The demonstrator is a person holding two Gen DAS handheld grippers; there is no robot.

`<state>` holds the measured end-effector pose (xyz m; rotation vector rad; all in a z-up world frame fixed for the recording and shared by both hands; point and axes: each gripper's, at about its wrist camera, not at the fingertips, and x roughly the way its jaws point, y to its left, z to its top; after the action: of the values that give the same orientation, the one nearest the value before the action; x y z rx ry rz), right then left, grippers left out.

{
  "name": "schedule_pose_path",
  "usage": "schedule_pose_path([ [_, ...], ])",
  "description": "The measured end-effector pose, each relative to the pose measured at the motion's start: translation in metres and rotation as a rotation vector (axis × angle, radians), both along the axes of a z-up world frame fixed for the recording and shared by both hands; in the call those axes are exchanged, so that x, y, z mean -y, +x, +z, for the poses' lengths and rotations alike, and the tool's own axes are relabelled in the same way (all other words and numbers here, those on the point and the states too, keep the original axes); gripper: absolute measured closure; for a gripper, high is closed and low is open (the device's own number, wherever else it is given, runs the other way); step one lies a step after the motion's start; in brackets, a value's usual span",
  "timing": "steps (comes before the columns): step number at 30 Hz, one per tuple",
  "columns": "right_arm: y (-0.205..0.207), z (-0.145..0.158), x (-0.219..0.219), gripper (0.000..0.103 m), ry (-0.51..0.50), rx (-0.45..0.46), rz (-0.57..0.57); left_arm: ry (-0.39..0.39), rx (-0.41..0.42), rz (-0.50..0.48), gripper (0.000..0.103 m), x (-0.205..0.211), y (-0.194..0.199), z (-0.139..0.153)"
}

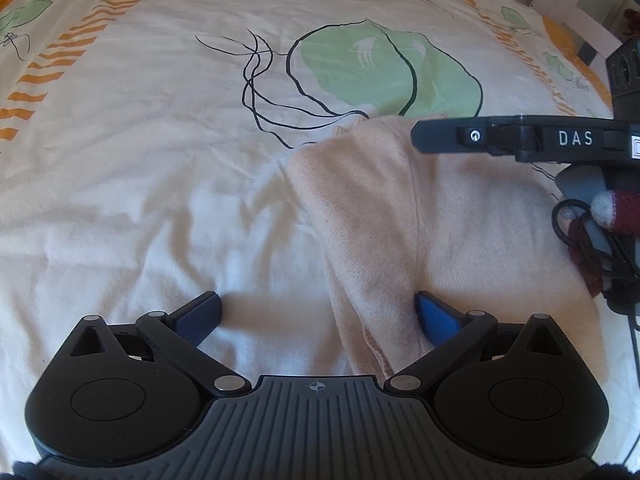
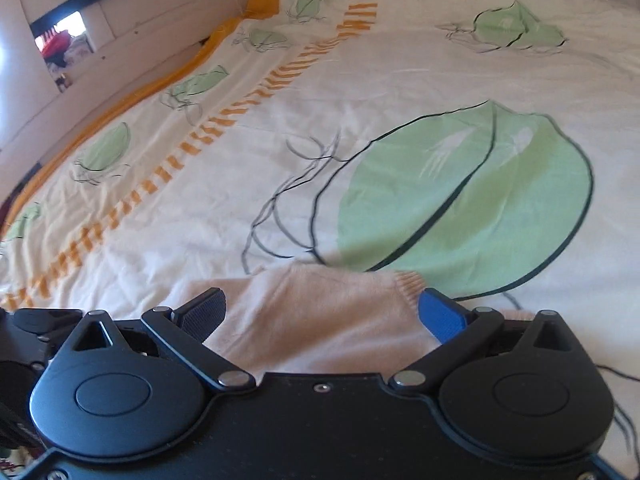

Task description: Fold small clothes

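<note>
A small pale peach knit garment (image 1: pixel 372 208) lies bunched on the cream bedspread (image 1: pixel 140 160). My left gripper (image 1: pixel 318 316) is open, low over the bed, with a fold of the garment lying between its fingers against the blue right pad (image 1: pixel 434 318). The right gripper's black body (image 1: pixel 520 138) reaches in from the right over the garment's far part. In the right wrist view my right gripper (image 2: pixel 322 314) is open just above the garment (image 2: pixel 320 312), whose ribbed hem (image 2: pixel 408 282) lies next to the blue pad.
The bedspread (image 2: pixel 360 80) has green leaf prints and orange striped bands. A white bed frame (image 2: pixel 120 20) runs along the far left side. A black cable and a hand in a maroon glove (image 1: pixel 612 216) are at the right.
</note>
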<state>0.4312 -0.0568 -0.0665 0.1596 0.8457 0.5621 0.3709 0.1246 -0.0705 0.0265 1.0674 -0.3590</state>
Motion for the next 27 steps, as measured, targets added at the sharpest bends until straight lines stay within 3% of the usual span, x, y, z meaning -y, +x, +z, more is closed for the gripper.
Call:
schedule_pose_path([
  [3, 0.004, -0.002, -0.002, 0.0, -0.06, 0.03, -0.031, 0.004, 0.003, -0.007, 0.0, 0.001, -0.002, 0.001],
  [7, 0.017, -0.001, 0.014, 0.002, -0.038, 0.022, -0.047, -0.011, -0.004, -0.007, 0.0, -0.002, 0.0, 0.0],
  [10, 0.023, -0.001, 0.02, 0.036, -0.105, 0.02, -0.014, -0.009, -0.004, -0.009, 0.0, -0.003, 0.001, -0.001],
  [13, 0.026, -0.004, 0.019, 0.038, -0.135, 0.011, 0.054, -0.003, -0.002, -0.01, 0.0, -0.001, 0.001, -0.001],
  [15, 0.026, -0.006, 0.013, 0.046, -0.158, 0.006, 0.092, -0.002, -0.001, -0.009, 0.0, -0.001, 0.0, -0.001],
  [16, 0.025, -0.005, 0.011, 0.076, -0.178, 0.025, 0.094, -0.001, -0.001, -0.009, 0.0, -0.001, 0.0, -0.001],
  [17, 0.026, -0.003, 0.009, 0.084, -0.183, 0.04, 0.098, 0.0, 0.0, -0.009, 0.0, -0.001, 0.0, -0.001],
  [21, 0.035, -0.005, 0.005, 0.084, -0.183, 0.05, 0.057, 0.005, 0.001, -0.01, 0.0, 0.002, 0.0, -0.001],
  [22, 0.036, -0.006, 0.005, 0.08, -0.181, 0.057, 0.05, 0.006, 0.001, -0.012, 0.0, 0.002, 0.0, -0.001],
  [24, 0.032, -0.002, 0.01, 0.066, -0.151, 0.082, 0.011, 0.0, 0.005, -0.015, 0.0, 0.002, 0.0, 0.0],
  [26, 0.023, 0.006, 0.027, 0.024, -0.06, 0.089, -0.045, -0.026, 0.011, -0.009, 0.0, -0.002, 0.001, 0.003],
  [27, 0.017, 0.011, 0.037, 0.016, -0.014, 0.09, -0.075, -0.042, 0.019, -0.001, 0.0, -0.004, 0.001, 0.005],
])
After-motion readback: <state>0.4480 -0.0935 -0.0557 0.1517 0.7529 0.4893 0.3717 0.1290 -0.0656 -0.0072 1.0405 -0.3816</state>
